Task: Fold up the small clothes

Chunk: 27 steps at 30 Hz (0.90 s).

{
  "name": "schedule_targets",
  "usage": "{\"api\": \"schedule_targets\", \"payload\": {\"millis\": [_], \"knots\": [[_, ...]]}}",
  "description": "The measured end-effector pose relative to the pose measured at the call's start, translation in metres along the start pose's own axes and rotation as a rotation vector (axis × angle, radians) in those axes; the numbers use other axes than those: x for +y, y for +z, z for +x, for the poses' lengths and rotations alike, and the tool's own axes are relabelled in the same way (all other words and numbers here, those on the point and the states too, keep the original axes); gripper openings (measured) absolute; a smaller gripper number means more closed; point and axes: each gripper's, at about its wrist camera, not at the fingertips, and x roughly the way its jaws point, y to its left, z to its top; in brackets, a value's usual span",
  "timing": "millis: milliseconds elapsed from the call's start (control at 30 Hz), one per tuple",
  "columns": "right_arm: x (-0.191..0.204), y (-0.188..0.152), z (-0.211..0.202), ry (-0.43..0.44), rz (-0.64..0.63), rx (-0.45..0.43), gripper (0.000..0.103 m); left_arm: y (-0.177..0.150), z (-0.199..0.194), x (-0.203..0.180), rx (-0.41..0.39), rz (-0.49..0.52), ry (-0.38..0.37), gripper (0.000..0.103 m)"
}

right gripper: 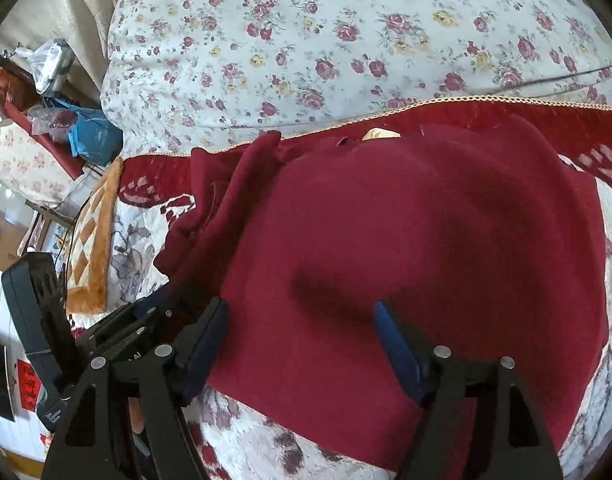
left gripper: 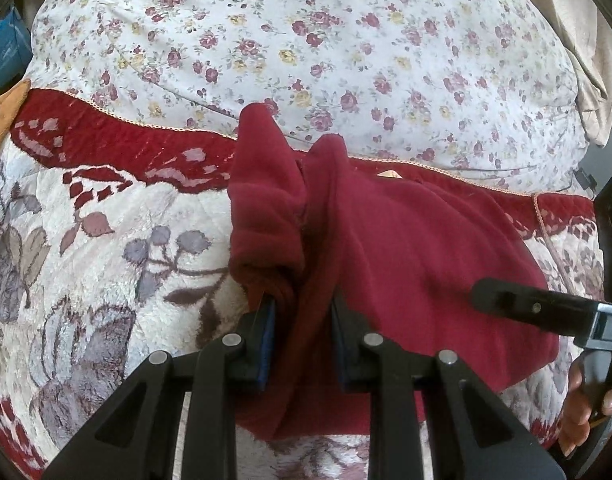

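Observation:
A dark red fleece garment (left gripper: 418, 248) lies on a plush floral blanket (left gripper: 105, 240). My left gripper (left gripper: 301, 312) is shut on a bunched fold at the garment's left side, and red cloth fills the gap between its blue pads. Part of that fold stands up above the fingers. In the right wrist view the garment (right gripper: 406, 240) lies spread flat. My right gripper (right gripper: 301, 320) is open just above its near part, with nothing between the fingers. It also shows at the right of the left wrist view (left gripper: 518, 304).
A white quilt with red roses (left gripper: 306, 40) lies beyond the blanket's red border. An orange checked cloth (right gripper: 93, 232) hangs at the bed's left edge. Bags and clutter (right gripper: 65, 116) sit beside the bed on the left. A beige curtain (left gripper: 586, 40) hangs at the right.

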Motion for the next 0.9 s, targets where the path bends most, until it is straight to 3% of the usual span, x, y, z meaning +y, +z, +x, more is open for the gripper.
{"api": "schedule_targets", "payload": {"millis": [433,667,733,900], "knots": [[0.007,0.001,0.009,0.007,-0.006,0.037,0.082,0.000,0.001,0.005,0.004,-0.009,-0.002,0.023],[-0.005,0.006,-0.026,0.001,0.019,-0.033,0.087,0.000,0.004,0.004,0.005,-0.006,0.012,0.023],[-0.011,0.005,-0.031,-0.028,0.022,-0.027,0.087,0.001,0.004,0.005,0.003,-0.023,0.012,0.023],[-0.023,0.002,-0.030,-0.006,0.060,-0.017,0.088,-0.003,0.002,0.007,0.009,-0.075,0.012,0.023]]}}
